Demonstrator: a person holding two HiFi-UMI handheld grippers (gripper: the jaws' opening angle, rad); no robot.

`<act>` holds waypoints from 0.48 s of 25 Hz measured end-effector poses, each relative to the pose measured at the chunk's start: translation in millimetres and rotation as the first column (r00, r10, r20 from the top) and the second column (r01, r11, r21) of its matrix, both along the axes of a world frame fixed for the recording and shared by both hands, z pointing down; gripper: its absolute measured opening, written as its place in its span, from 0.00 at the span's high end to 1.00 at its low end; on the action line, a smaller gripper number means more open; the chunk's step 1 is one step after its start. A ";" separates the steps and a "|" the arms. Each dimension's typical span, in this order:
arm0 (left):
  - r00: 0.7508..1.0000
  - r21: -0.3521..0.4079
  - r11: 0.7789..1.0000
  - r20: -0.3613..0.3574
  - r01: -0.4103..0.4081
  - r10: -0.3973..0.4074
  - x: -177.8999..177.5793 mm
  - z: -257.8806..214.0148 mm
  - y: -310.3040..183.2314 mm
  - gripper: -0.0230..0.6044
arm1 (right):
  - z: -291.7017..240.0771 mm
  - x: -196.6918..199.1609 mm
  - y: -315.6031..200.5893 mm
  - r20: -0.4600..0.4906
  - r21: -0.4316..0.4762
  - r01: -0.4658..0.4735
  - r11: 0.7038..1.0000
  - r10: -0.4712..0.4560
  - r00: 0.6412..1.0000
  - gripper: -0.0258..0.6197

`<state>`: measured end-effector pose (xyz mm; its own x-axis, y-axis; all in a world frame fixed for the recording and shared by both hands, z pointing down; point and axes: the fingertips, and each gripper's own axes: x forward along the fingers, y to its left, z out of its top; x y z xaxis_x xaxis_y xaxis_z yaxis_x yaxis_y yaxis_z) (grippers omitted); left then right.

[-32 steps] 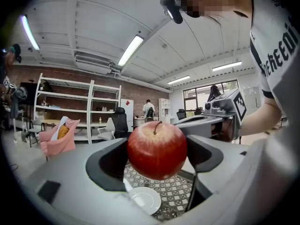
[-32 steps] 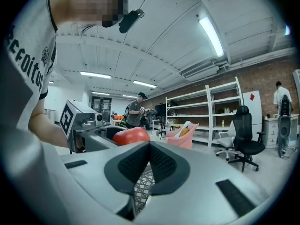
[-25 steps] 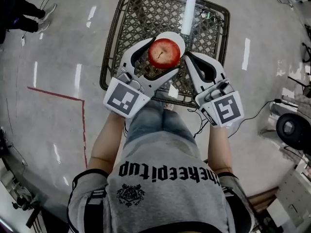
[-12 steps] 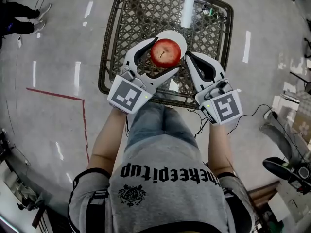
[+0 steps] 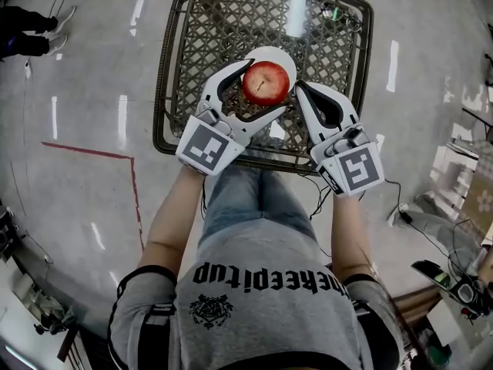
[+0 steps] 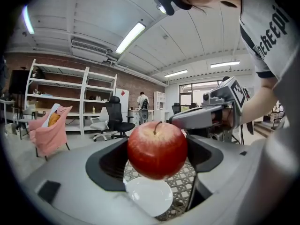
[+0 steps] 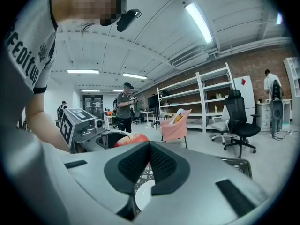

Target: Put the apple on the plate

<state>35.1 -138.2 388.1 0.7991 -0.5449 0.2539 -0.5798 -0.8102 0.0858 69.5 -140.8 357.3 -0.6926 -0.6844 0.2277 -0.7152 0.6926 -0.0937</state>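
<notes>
A red apple is clamped between the two fingers of my left gripper and hangs just above a small white plate. The plate lies on a woven lattice table. In the left gripper view the apple fills the gap between the jaws, with the plate directly below it. My right gripper is shut and holds nothing, its tip just right of the apple. The right gripper view shows the apple behind its closed jaws and a bit of the plate beneath.
The table has a dark raised rim and a small green object at its far right corner. A red tape line marks the floor on the left, and cables lie on the right. Shelves and office chairs stand further off.
The apple and both grippers have drifted slightly further over the table. The left gripper's hold on the apple is unchanged, and the right gripper stays shut.
</notes>
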 end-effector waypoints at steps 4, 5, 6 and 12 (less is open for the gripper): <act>1.000 -0.011 1.000 -0.003 -0.003 0.003 4.4 18.0 -9.1 0.30 | 14.8 2.7 -7.6 -0.004 -0.012 -0.003 1.000 0.003 1.000 0.96; 1.000 0.009 1.000 0.009 -0.012 0.012 5.2 20.7 -11.2 0.30 | 17.3 2.8 -8.7 -0.005 -0.015 -0.004 1.000 0.004 1.000 0.96; 0.999 0.036 0.999 0.025 -0.025 0.024 6.2 22.9 -12.8 0.30 | 19.2 3.0 -9.5 -0.005 -0.017 -0.005 1.000 0.005 1.000 0.96; 0.998 0.039 0.998 0.047 -0.047 0.045 7.8 38.4 -11.6 0.30 | 25.9 4.1 -8.1 -0.002 -0.035 -0.017 0.999 0.017 1.000 0.96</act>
